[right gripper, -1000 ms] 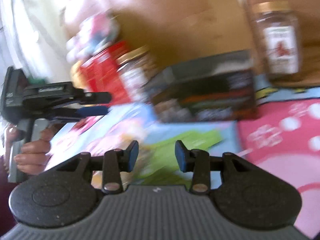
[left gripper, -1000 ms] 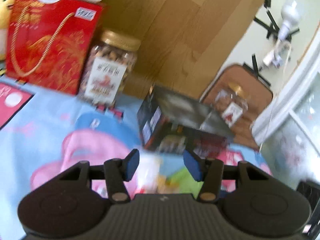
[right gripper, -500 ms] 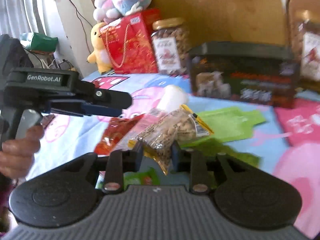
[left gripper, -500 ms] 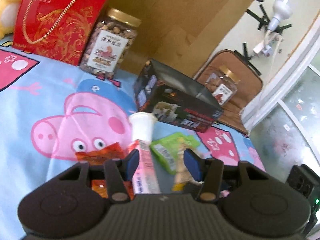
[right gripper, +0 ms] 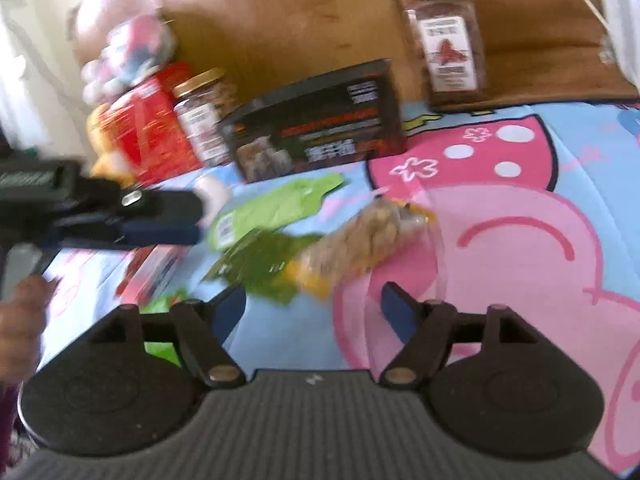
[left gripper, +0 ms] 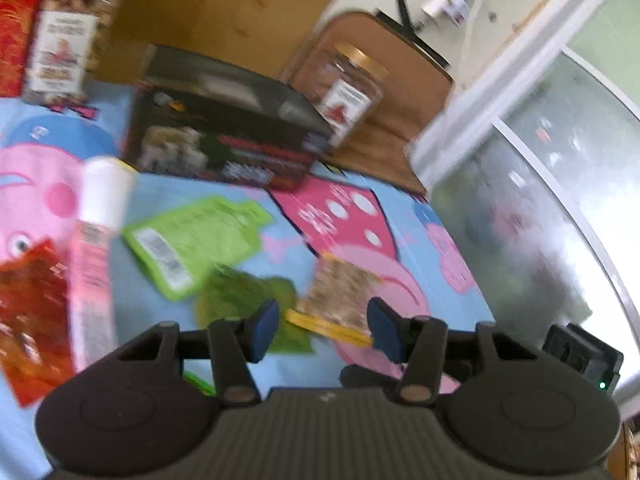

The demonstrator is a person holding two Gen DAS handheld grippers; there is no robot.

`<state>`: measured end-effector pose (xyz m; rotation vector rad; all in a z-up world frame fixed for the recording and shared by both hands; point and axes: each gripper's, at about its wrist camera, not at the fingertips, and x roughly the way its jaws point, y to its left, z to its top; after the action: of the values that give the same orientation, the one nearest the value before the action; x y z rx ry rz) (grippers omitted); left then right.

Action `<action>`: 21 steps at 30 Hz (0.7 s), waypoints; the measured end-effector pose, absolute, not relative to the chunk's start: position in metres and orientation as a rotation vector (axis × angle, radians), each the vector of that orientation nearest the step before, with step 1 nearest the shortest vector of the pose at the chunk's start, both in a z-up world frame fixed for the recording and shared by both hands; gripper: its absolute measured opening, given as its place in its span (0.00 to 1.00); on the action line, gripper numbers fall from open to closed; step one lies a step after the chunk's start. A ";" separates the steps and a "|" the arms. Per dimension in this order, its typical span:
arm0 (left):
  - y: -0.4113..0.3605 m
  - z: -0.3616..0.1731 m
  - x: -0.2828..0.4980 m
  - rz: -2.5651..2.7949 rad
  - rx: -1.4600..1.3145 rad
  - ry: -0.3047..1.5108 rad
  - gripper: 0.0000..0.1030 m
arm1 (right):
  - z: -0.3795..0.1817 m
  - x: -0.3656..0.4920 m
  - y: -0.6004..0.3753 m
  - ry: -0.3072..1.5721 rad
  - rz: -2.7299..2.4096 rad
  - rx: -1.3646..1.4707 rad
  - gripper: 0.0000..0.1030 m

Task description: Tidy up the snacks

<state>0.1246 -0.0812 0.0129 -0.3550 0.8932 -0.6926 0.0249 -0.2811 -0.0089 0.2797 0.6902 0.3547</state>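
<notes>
Several snack packets lie on a cartoon-print sheet (left gripper: 352,216): a clear peanut bag with yellow ends (left gripper: 340,292) (right gripper: 360,240), a light green pouch (left gripper: 196,236) (right gripper: 276,208), a dark green packet (left gripper: 244,292) (right gripper: 264,260), a pink tube with a white cap (left gripper: 94,248) and a red packet (left gripper: 28,304). My left gripper (left gripper: 322,332) is open just short of the peanut bag. My right gripper (right gripper: 314,312) is open and empty, just in front of the peanut bag and dark green packet. The left gripper also shows in the right wrist view (right gripper: 160,224).
A black box (left gripper: 224,132) (right gripper: 320,124) stands behind the packets. Nut jars stand at the back left (left gripper: 68,36) and back right (left gripper: 348,92) (right gripper: 448,40). A red gift bag (right gripper: 148,124) and plush toys stand at the far left. A glass door (left gripper: 540,208) is on the right.
My right gripper has opened and let go of the peanut bag, which now lies on the sheet. My left gripper has swung right, toward that bag.
</notes>
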 end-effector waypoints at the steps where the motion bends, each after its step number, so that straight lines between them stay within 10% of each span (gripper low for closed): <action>1: -0.086 0.012 0.122 -0.704 -0.350 0.904 0.49 | -0.007 0.017 -0.286 0.664 0.369 0.255 0.74; 6: -0.111 -0.001 0.121 -0.782 -0.399 1.000 0.49 | 0.006 0.010 -0.315 0.558 0.307 0.170 0.73; 16: -0.099 -0.030 0.140 -0.639 -0.637 1.071 0.48 | -0.019 0.087 -0.350 0.697 0.324 0.476 0.19; 21: -0.100 -0.033 0.142 -0.639 -0.603 1.081 0.46 | -0.025 0.051 -0.340 0.704 0.392 0.454 0.22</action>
<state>0.1418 -0.0998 -0.0331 -0.6033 1.0811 -0.6386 0.0512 -0.3398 -0.0246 0.4536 0.7036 0.3924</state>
